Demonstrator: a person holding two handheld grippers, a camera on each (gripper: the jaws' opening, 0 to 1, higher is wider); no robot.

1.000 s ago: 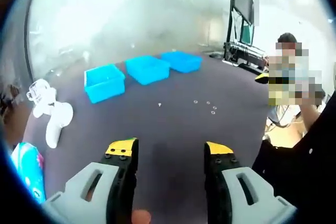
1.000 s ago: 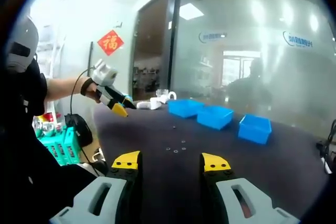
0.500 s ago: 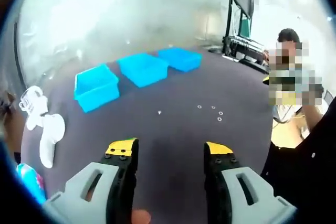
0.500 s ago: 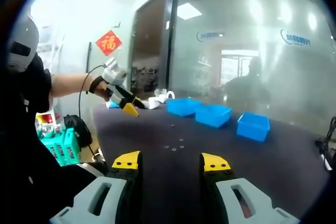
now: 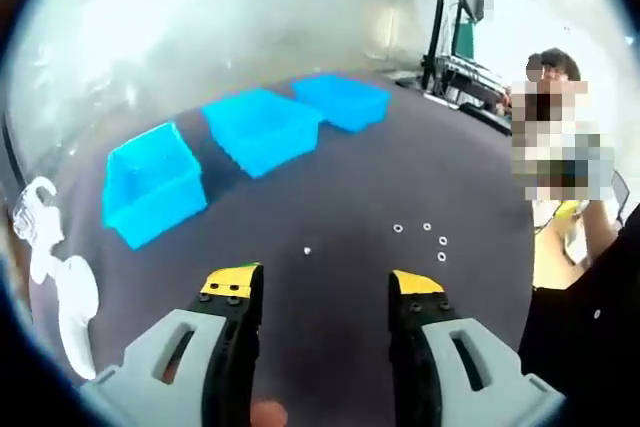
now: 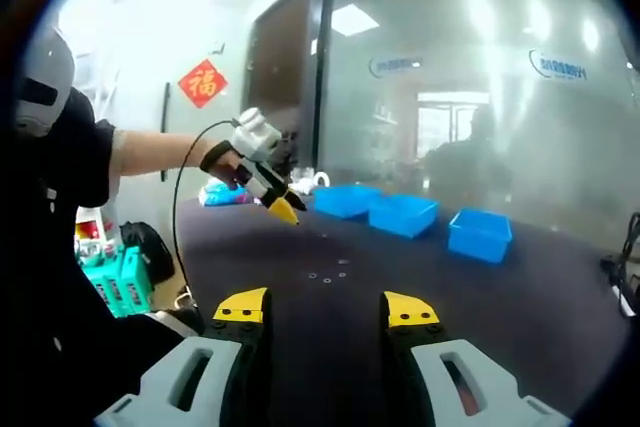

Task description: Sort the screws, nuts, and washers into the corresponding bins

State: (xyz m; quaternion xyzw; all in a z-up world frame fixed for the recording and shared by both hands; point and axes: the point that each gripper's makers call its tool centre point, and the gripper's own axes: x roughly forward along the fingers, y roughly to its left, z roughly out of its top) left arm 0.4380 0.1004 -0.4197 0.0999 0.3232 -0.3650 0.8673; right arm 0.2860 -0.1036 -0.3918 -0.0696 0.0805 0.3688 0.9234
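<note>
Left gripper (image 5: 325,285): jaws apart, nothing between them, poised over the dark table (image 5: 350,177). Nearer the table than a second ago, tipped further down onto it. Just ahead of the left jaw, one small bright part (image 5: 307,250), alone on the cloth. Off to the right, three washers (image 5: 426,238) in a loose cluster, toward the table's right edge; larger and lower in the left gripper view than before, through the camera's move. Further on, three blue bins (image 5: 262,129) in a row toward the far edge, open tops up, all grown in the view and slid leftward. At the left edge, a white object (image 5: 55,277), only partly seen.

Right gripper (image 6: 327,307): jaws apart too, empty, held above the near edge of the table. Beyond its tips, the small parts (image 6: 328,272) near the table's middle. Left gripper seen here (image 6: 284,209), in an outstretched hand (image 6: 225,162), yellow tips pointed down above the parts; a second ago further left and short of them. Past it, the bins in a row before a glass wall (image 6: 480,77).
</note>
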